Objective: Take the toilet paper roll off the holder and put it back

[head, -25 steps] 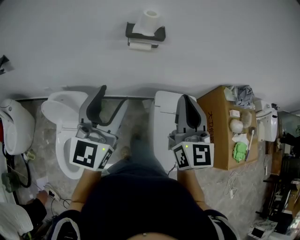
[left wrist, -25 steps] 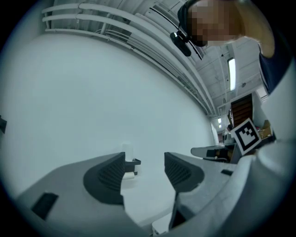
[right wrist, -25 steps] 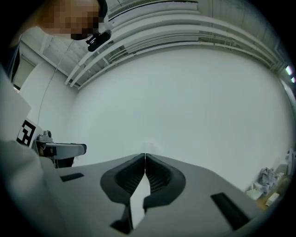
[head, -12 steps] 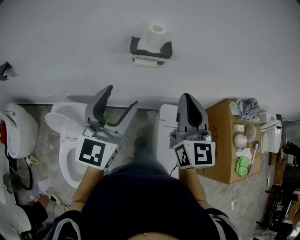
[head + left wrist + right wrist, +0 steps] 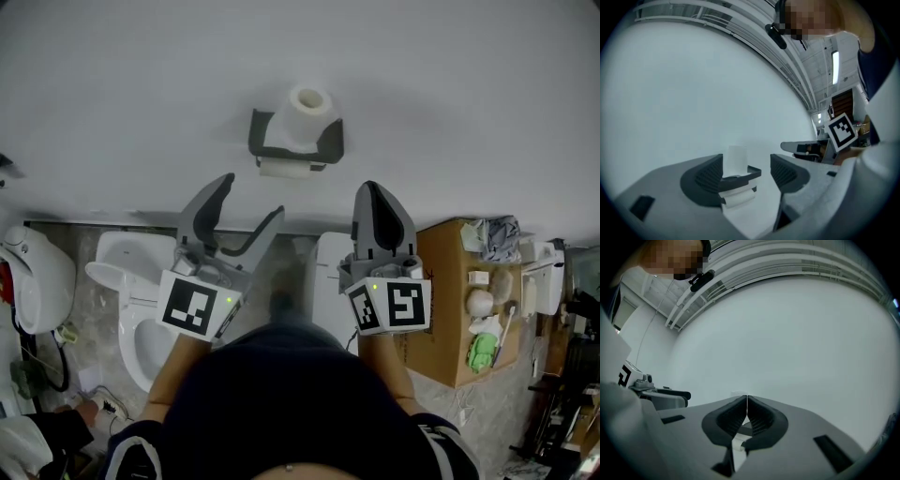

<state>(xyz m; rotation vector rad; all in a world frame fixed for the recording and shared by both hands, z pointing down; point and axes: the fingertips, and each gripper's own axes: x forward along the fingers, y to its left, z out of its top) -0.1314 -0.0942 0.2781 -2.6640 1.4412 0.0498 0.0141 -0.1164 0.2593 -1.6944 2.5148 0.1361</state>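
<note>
Grippers come first, close to me. My left gripper (image 5: 251, 199) has just been opening its jaws. Now they stand wide, with nothing pressed between them. My right gripper (image 5: 375, 192) has its jaws shut tight together and holds nothing.

Under them I see a white toilet (image 5: 127, 281) on the left and a cardboard box (image 5: 450, 272) of small things on the right.

Both grippers are closer to the wall (image 5: 141, 94) than they were a second ago, and the holder sits lower in the head view. I think this means I am getting ready to grab, but I have not reached it yet.

Far off, the dark holder (image 5: 328, 145) is fixed on the wall. The toilet paper roll (image 5: 307, 111) stands on top of it, and nothing touches it. It stands up straight, so its long line runs up and down and its hole points up. A second roll (image 5: 284, 169) hangs under the holder and lies sideways along the wall. In the left gripper view, the standing roll shows in the gap between the wide jaws, well ahead of them.
</note>
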